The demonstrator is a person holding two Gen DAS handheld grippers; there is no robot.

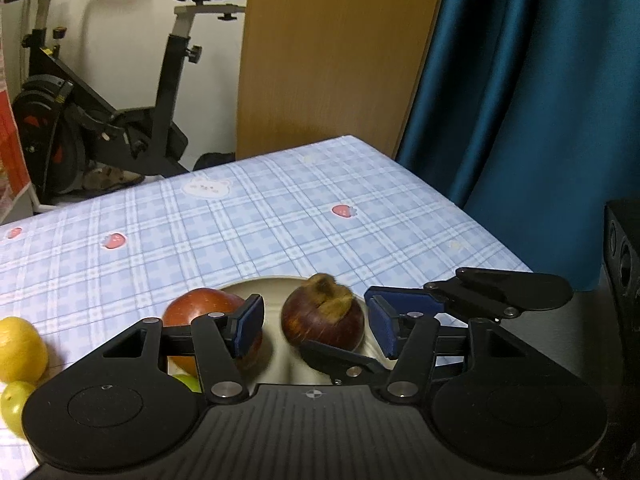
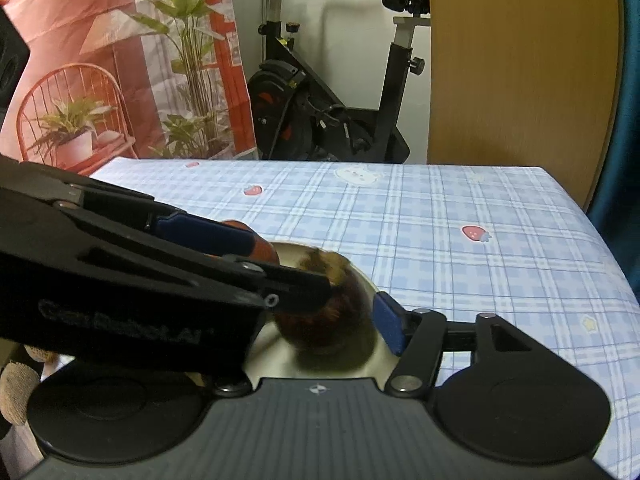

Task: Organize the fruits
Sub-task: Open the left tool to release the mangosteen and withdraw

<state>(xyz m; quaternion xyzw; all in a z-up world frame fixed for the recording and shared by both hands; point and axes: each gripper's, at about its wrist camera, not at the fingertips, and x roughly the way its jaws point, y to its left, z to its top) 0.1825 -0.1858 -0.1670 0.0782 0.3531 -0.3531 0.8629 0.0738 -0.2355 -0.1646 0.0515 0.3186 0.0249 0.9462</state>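
Black exercise bike [image 1: 100, 120] stood against the white wall behind the surface [image 1: 280, 216], which wore a blue plaid cloth printed with strawberries and a bunny. Tan wooden panel [image 1: 336, 52] rose beside the bike, teal curtain [image 1: 532, 92] to its right. Right wrist view showed a printed backdrop [image 2: 132, 60] of plants and an orange chair left of the bike.

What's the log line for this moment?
task: organize fruits | left gripper: open | right gripper: grip unclear | dark fruit: on plate
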